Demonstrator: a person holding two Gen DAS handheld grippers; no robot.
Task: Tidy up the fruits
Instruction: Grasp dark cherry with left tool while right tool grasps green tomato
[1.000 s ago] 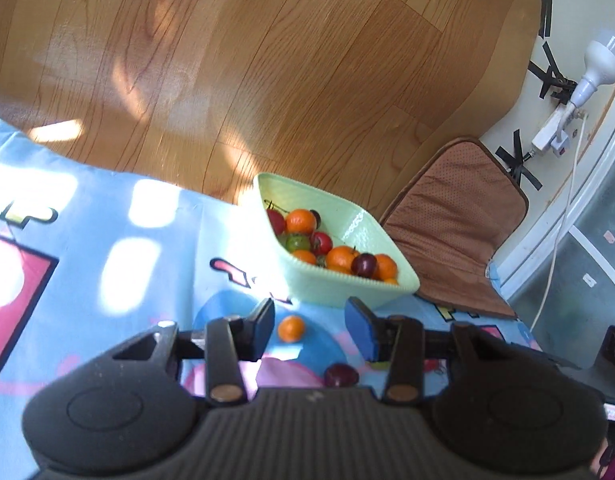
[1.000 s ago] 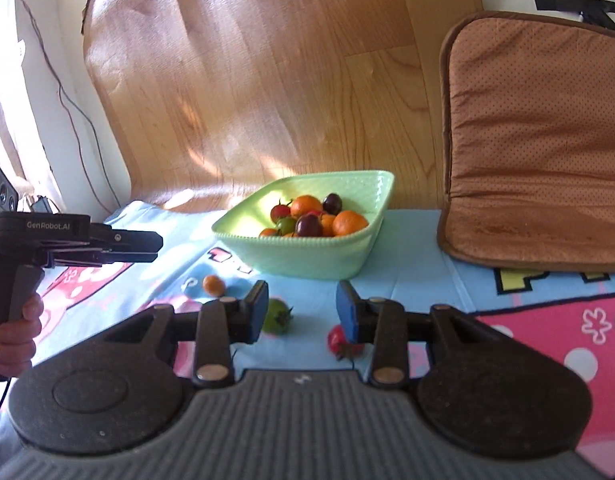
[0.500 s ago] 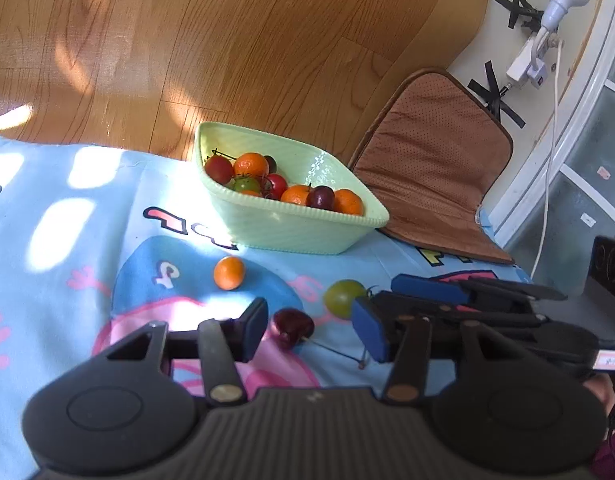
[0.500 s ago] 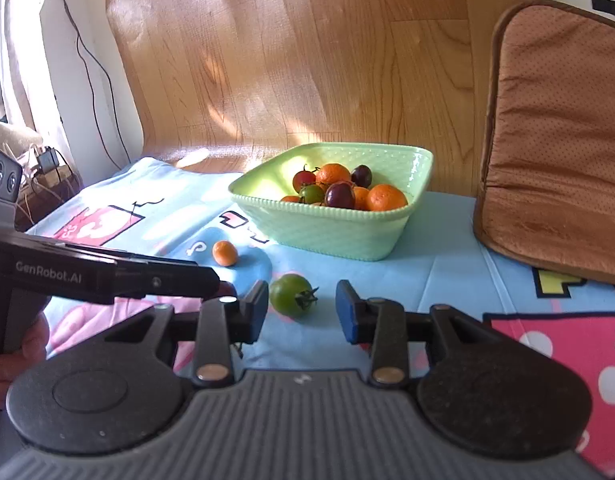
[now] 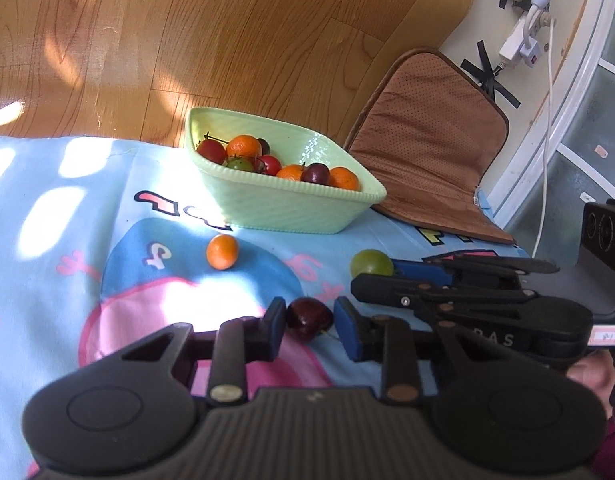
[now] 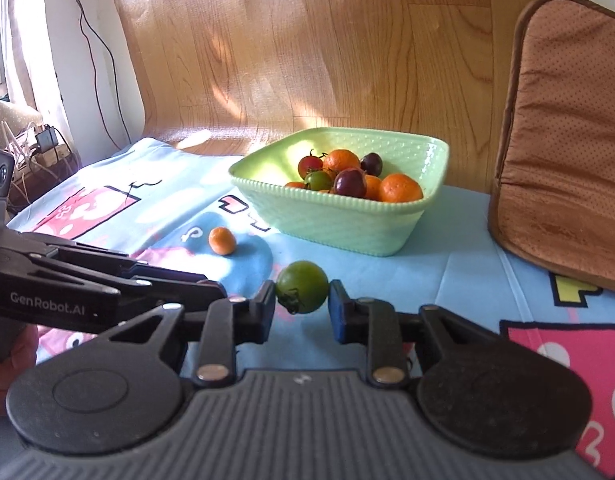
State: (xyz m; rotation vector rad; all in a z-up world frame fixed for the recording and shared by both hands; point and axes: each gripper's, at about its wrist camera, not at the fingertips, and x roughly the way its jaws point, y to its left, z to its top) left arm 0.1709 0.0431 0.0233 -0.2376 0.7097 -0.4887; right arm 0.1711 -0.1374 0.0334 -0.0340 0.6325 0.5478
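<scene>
A pale green bowl [image 5: 291,208] holding several oranges and tomatoes stands on a blue cartoon mat; it also shows in the right wrist view [image 6: 347,224]. A small orange [image 5: 222,251] lies loose on the mat in front of the bowl, also in the right wrist view [image 6: 222,241]. My left gripper [image 5: 309,322] is open with a dark red cherry [image 5: 307,318] between its fingers on the mat. My right gripper [image 6: 302,300] is open around a green tomato [image 6: 302,286], also seen in the left wrist view [image 5: 370,263].
A brown seat cushion [image 5: 431,136] leans behind and right of the bowl, also in the right wrist view [image 6: 567,152]. Wood-pattern flooring rises behind the mat. A white power strip and cable [image 5: 523,40] hang on the right wall. Cables and chargers [image 6: 43,144] lie at far left.
Both grippers have moved forward and down. The cherry now sits between my left fingers and the green tomato between my right fingers. Both stay open.
</scene>
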